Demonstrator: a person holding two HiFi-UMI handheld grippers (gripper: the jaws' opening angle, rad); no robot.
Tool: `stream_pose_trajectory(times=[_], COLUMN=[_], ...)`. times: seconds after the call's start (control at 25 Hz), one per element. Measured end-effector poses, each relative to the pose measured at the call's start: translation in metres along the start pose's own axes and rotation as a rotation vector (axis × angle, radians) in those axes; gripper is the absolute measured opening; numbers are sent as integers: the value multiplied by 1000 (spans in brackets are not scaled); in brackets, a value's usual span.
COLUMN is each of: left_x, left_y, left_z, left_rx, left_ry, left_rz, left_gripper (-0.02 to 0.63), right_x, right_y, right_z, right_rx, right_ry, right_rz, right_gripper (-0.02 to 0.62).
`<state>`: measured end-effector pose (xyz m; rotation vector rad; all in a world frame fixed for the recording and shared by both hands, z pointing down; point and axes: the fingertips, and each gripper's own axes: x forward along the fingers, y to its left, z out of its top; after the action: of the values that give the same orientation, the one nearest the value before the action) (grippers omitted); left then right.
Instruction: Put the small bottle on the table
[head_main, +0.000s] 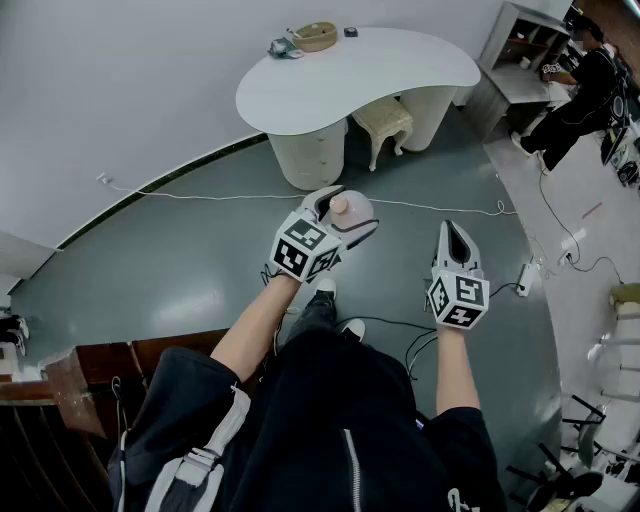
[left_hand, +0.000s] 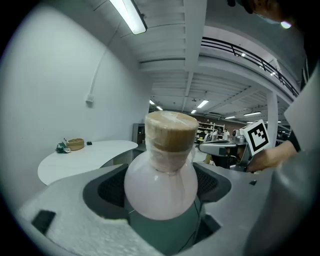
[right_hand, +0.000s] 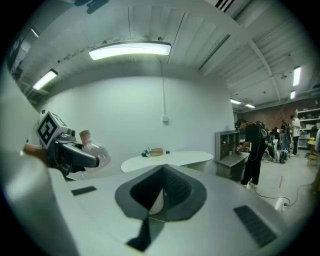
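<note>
The left gripper (head_main: 344, 220) is clamping its jaws, spread wide, on the round belly of a small pale pink translucent bottle (left_hand: 160, 187) with a tan cork-like stopper (left_hand: 171, 131). The dark pads are pressing on either side of it, and the stopper is sitting uppermost. The bottle is hanging in the air well apart from the white kidney-shaped table (head_main: 400, 72), on the person's side of it, above the grey-green floor (head_main: 180, 250). The right gripper (head_main: 452, 238) is hovering on that same side of the table, just right of the left one, with its jaws together and nothing between them.

At the table's far left end a shallow woven tan bowl (head_main: 315, 36) is sitting, with a small teal object (head_main: 282, 47) just beside it and a small black object (head_main: 350, 32) near it on the other side. A cream upholstered stool (head_main: 383, 118) is standing tucked under the table. Beyond the table's right end, a person in black clothes (head_main: 585, 90) is standing at a grey shelf unit (head_main: 515, 50).
</note>
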<state>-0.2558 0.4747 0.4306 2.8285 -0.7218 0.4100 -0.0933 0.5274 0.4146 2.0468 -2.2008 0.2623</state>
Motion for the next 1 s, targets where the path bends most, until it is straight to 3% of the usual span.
stream_pose_trajectory(times=[0.64, 1.0], left_x=[11, 76], left_y=[2, 57], left_z=[3, 13], left_rx=[-19, -39], left_ry=[3, 22], left_rz=[31, 3], left_gripper=[396, 396], right_x=[11, 83], right_y=[-1, -26], right_z=[1, 3], right_rx=[-10, 45], right_ry=[-14, 6], right_rz=[91, 107], right_gripper=[2, 2])
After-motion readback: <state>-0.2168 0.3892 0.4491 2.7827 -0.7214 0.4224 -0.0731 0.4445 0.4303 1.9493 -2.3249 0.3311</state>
